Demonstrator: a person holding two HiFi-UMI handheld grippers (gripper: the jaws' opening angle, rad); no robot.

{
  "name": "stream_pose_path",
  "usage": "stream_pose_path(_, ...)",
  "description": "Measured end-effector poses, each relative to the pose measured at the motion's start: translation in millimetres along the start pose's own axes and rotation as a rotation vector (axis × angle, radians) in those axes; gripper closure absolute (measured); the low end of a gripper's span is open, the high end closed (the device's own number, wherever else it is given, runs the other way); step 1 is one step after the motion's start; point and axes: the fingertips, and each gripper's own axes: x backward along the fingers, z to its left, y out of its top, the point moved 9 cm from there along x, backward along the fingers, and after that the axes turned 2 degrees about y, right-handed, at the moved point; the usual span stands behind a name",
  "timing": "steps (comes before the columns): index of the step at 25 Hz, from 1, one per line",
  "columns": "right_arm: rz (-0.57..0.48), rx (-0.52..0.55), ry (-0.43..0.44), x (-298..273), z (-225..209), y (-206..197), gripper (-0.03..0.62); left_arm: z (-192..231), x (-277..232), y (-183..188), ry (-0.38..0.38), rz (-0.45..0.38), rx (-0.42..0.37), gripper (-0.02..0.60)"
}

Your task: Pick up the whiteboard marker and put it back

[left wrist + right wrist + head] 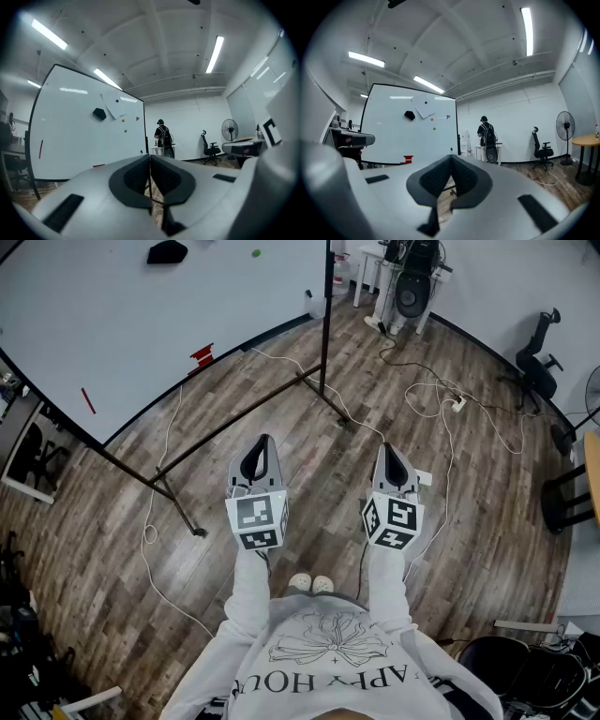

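We carry the left tool (262, 439) and right tool (389, 446) level, both clenched empty, because the whiteboard (141, 324) stands well ahead. What we take for the red marker (87, 400) hangs on it, ahead-left.

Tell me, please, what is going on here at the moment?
A person stands facing a whiteboard, holding two grippers. The left gripper and the right gripper both point level toward the board, fingers shut with nothing between them. A thin red stick, possibly the marker, sits on the whiteboard, apart from both grippers. Nothing has been picked up yet.
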Motion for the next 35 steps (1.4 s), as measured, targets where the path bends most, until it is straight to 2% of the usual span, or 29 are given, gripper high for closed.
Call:
stream_pose_path(10, -0.001, -0.006, 0.0, 6, -6, 2, 0.591, -9, 3, 3, -0.008, -0.001, -0.008, 0.575)
stream_pose_path(15, -0.014, -0.031, -0.009, 6, -16, 0, 0.589, -16, 2, 3, 0.018, -0.002, -0.005, 0.575)
stream_pose_path(25, 0.016, -0.046, 0.045, 5, -42, -20, 0.589, -49, 1, -11, 0.038, 0.018, 0.022, 0.574)
stream_pose_path(35, 0.038, -0.044, 0.062, -26, -57, -27, 0.589, -60, -37, -17, 0.058, 0.037, 0.042, 0.572)
